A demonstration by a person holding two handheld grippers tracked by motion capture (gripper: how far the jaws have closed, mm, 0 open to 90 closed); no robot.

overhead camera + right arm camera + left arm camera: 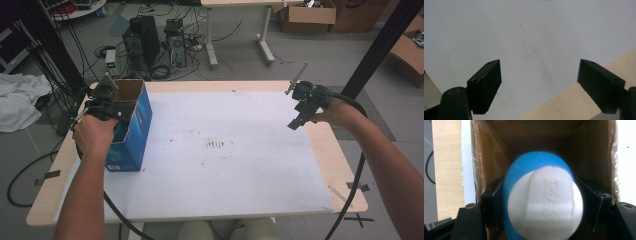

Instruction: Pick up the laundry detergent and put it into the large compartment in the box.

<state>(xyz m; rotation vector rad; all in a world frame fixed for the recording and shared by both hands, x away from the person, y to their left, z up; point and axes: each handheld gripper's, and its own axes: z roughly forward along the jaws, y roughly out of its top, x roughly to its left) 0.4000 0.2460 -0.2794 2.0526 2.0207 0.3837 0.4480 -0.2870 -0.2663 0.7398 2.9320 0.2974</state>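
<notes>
A blue cardboard box (134, 122) stands open-topped at the table's left side, on the white sheet (225, 170). My left gripper (106, 104) hovers over the box's mouth, shut on a rounded blue object with a white embossed face (544, 202). In the left gripper view the jaws press on both sides of it, and the brown inside of the box (499, 152) lies beyond. My right gripper (300, 116) hangs over the sheet's right edge. Its jaws (539, 66) stand wide open with nothing between them.
The wooden table (340, 165) shows a bare strip on the right. On the floor behind are computer towers (145, 40) and cables. A black frame post (375, 50) rises at the right, and a white cloth (17, 100) lies at the left.
</notes>
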